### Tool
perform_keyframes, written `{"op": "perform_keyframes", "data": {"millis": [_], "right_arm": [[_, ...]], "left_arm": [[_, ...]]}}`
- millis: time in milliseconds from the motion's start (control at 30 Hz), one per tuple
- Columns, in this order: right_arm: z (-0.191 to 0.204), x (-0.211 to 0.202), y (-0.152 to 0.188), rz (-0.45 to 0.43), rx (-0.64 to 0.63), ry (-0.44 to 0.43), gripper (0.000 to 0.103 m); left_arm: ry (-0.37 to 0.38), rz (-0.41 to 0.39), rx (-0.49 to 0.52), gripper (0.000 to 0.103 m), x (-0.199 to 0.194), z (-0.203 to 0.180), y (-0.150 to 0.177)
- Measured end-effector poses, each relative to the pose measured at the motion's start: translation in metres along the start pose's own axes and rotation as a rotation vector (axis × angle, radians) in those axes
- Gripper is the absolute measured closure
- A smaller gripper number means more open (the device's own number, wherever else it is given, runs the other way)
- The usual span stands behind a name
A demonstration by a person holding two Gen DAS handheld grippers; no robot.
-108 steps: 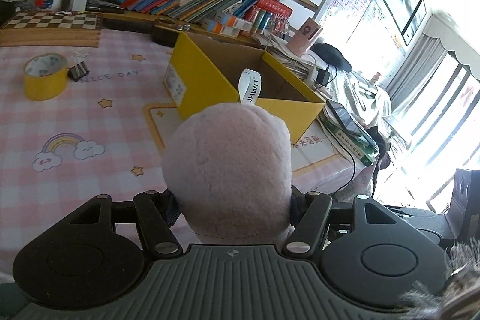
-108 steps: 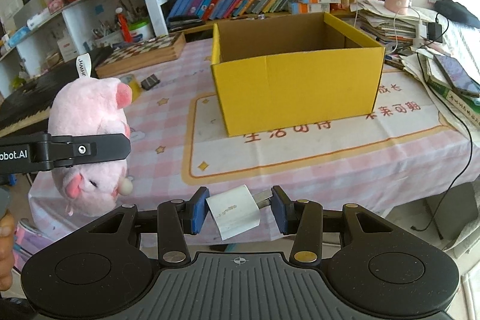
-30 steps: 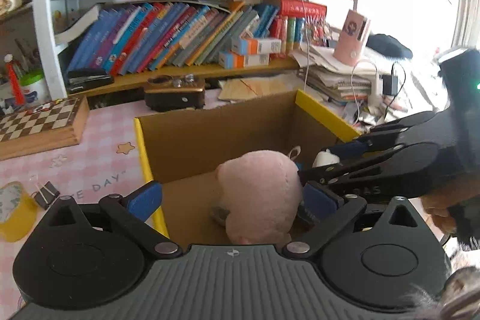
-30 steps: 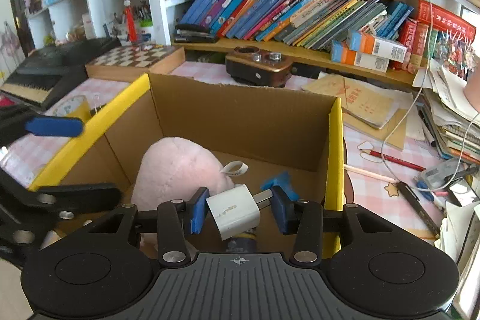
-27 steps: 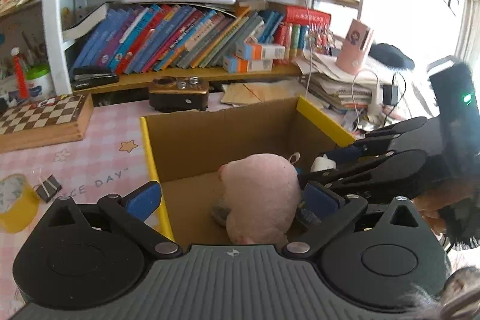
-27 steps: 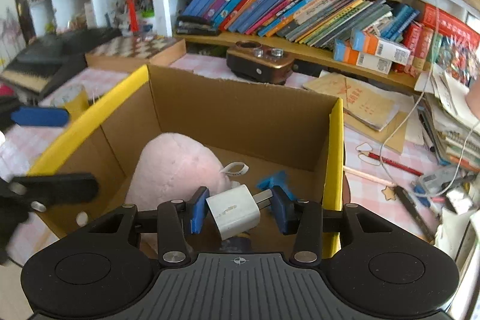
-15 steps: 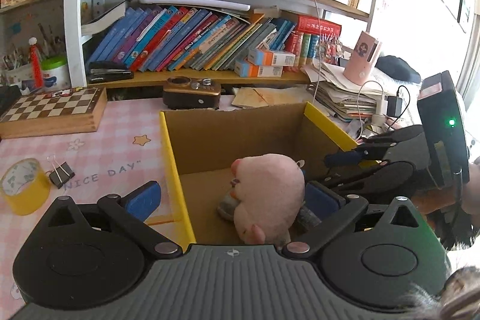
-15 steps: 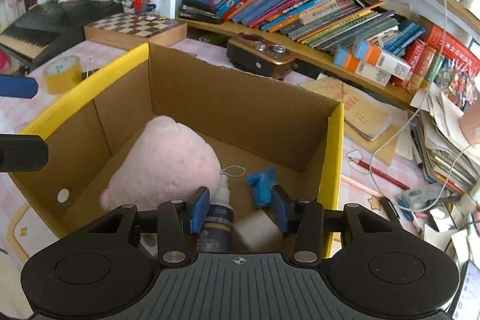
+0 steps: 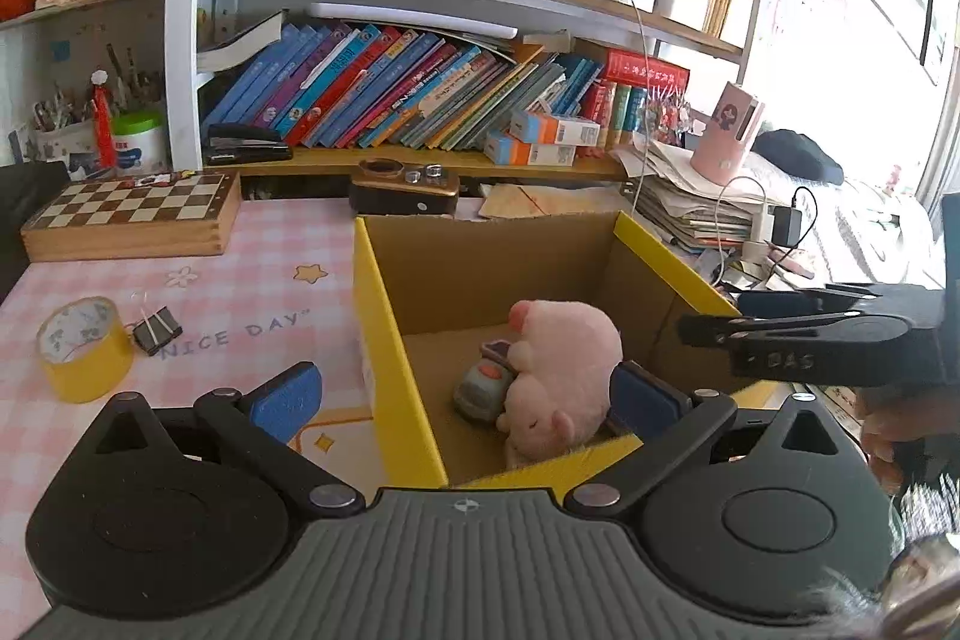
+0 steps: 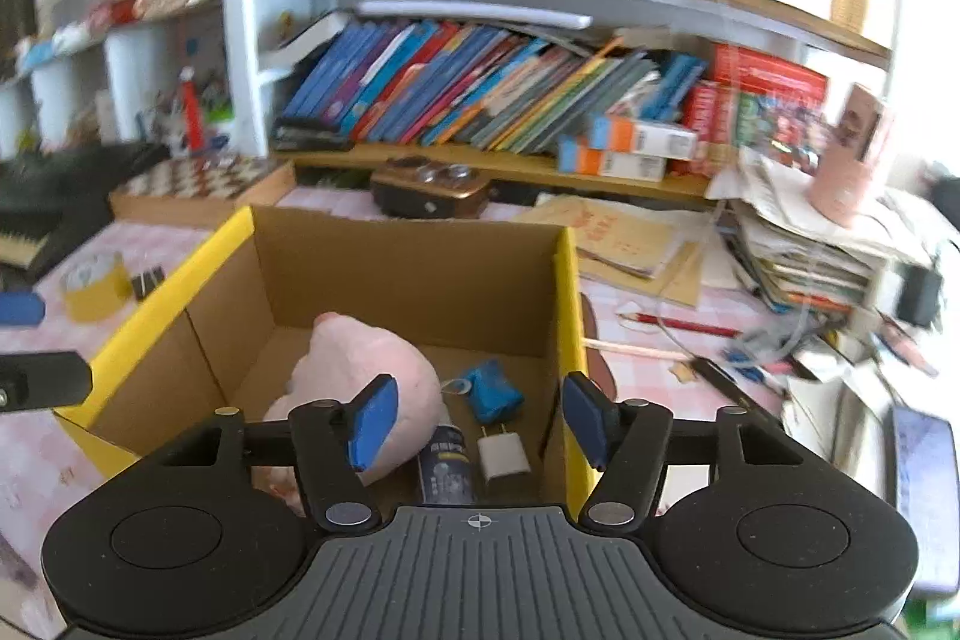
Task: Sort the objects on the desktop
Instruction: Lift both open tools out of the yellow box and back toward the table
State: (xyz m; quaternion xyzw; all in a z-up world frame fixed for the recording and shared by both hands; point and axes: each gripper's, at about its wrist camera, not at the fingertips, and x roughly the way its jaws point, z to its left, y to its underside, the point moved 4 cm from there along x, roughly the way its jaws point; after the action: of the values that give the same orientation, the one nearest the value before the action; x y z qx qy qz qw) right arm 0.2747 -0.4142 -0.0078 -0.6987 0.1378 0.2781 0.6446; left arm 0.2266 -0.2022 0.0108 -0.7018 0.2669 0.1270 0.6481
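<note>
Pink "NICE DAY" tablecloth (image 9: 252, 280); both grippers' fingers spread, empty, over yellow box (image 9: 390, 340).

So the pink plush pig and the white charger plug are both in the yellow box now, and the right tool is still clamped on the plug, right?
Not quite. The right wrist view shows the right tool open, its jaws just widened, with the white charger plug lying loose on the floor of the yellow box beside the pink plush pig.

Legible markings, placed relative to the yellow cardboard box (image 9: 384, 340):

1. Pink checked tablecloth (image 9: 252, 280), left of the box: printed "NICE DAY" in grey capitals.
2. Right gripper (image 9: 774, 331), at the box's right wall: embossed "DAS" on its black finger.

Book spines, orange cartons and the plaque behind the box: lettering unreadable.
</note>
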Motion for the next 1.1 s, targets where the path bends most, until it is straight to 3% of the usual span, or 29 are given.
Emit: {"op": "perform_keyframes", "data": {"millis": [300, 733, 1100], "right_arm": [[0.005, -0.032, 0.020, 0.004, 0.069, 0.062, 0.040], [0.052, -0.061, 0.059, 0.041, 0.173, 0.112, 0.040], [0.096, -0.082, 0.091, 0.088, 0.258, 0.177, 0.028]], "left_arm": [[0.030, 0.003, -0.025, 0.000, -0.023, 0.013, 0.016], [0.047, 0.038, -0.033, 0.000, -0.050, 0.049, 0.047], [0.028, 0.058, -0.062, 0.000, -0.085, 0.082, 0.074]]}}
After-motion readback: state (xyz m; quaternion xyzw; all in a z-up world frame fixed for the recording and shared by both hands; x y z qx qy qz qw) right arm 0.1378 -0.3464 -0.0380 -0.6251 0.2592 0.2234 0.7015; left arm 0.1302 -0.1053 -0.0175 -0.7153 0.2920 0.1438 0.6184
